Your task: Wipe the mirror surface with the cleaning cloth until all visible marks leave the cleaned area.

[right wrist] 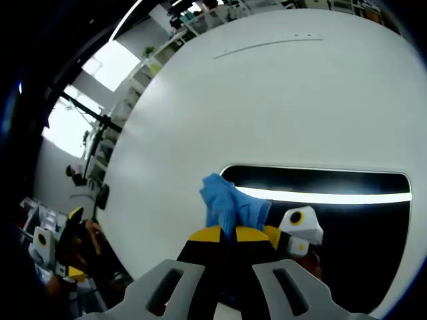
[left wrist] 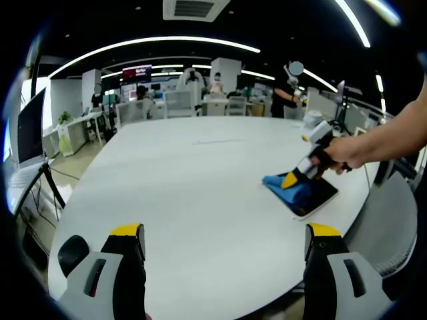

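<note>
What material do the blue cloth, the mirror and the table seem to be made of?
Cloth: soft fabric, probably microfibre; it bunches into folds between the right gripper fingers.
Mirror: glass or another polished surface, glossy; it reflects a bright ceiling light strip sharply, with a thin pale edge.
Table: smooth white top, likely laminate, matte with only a soft sheen.

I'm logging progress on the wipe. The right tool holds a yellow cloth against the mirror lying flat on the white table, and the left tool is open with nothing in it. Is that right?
One thing is off: the cloth is blue, not yellow, as the right gripper view shows. Otherwise correct: the right tool grips it on the mirror lying flat on the white table, and the left tool is open with nothing in it.
</note>
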Demonstrator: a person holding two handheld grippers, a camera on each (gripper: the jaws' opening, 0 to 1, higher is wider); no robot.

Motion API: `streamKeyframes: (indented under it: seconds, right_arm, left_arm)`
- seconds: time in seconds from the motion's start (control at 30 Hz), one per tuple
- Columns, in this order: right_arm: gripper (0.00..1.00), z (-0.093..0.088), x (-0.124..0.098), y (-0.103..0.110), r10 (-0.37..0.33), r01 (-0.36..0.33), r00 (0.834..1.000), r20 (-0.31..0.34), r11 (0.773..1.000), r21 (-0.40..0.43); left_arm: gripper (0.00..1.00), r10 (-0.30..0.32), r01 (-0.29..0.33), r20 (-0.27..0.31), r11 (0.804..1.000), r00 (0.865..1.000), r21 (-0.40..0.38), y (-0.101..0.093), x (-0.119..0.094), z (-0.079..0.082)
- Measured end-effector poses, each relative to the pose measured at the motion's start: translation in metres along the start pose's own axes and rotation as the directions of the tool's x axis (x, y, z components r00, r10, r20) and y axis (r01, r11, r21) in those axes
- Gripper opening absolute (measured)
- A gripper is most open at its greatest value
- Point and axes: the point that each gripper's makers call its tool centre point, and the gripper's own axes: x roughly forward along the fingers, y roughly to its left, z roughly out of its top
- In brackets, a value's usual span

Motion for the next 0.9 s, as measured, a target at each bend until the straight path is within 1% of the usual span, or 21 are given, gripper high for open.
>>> streamKeyframes:
  seconds: [0.1, 0.13, 0.33, 0.9]
  right_arm:
    - [0.00, -0.0039, -0.0025, 0.0029, -0.006, 0.006, 1.000, 0.005, 1.000, -0.004]
    - [0.00, -0.0037, -0.0027, 0.0032, -0.014, 0.014, 1.000, 0.007, 1.000, -0.020]
    - [0.00, -0.0038, -0.0035, 0.0033, -0.012, 0.012, 1.000, 0.003, 1.000, -0.024]
    - [0.00, -0.0039, -0.0043, 0.0014, -0.018, 0.018, 1.000, -0.002, 0.999, -0.050]
  left_arm:
    - [1.00, -0.002, 0.002, -0.004, 1.000, 1.000, 0.003, -0.0005, -0.0002, -0.0002]
    - [1.00, -0.004, 0.004, -0.006, 1.000, 1.000, 0.005, -0.0009, 0.0000, -0.0005]
    - [1.00, -0.016, 0.016, -0.009, 1.000, 1.000, 0.015, -0.0033, 0.0002, 0.0009]
    - [1.00, -0.010, 0.010, -0.009, 1.000, 1.000, 0.010, -0.0023, -0.0054, -0.0030]
